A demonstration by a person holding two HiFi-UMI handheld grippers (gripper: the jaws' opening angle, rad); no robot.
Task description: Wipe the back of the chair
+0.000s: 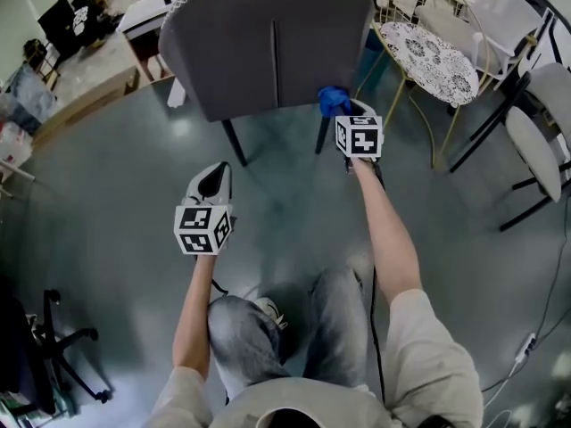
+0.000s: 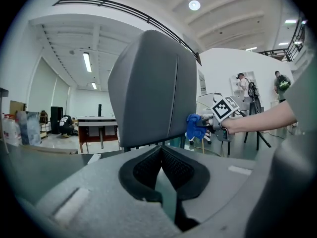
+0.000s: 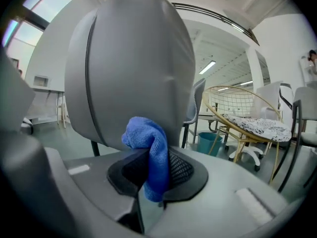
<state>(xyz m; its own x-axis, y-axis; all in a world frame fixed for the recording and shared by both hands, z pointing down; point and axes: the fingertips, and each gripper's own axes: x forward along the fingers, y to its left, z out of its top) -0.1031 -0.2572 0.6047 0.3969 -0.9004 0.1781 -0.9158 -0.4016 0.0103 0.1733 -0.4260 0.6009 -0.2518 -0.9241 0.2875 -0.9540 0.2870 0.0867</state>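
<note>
A grey upholstered chair back (image 1: 268, 43) with a centre seam stands ahead of me. A blue cloth (image 1: 334, 101) is pressed against its lower right corner, and my right gripper (image 1: 350, 114) is shut on that cloth. In the right gripper view the blue cloth (image 3: 151, 155) hangs bunched between the jaws, right against the grey chair back (image 3: 133, 68). My left gripper (image 1: 212, 181) hangs lower, apart from the chair, shut with nothing in it. From the left gripper view the chair back (image 2: 153, 88), the cloth (image 2: 195, 127) and the right gripper (image 2: 208, 128) show ahead.
A gold wire chair with a patterned cushion (image 1: 428, 56) stands right of the grey chair. Black-legged white chairs (image 1: 535, 123) are at far right. A wooden platform (image 1: 80, 78) lies at the left, an office chair base (image 1: 53, 346) at lower left. A cable (image 1: 526, 346) runs over the floor.
</note>
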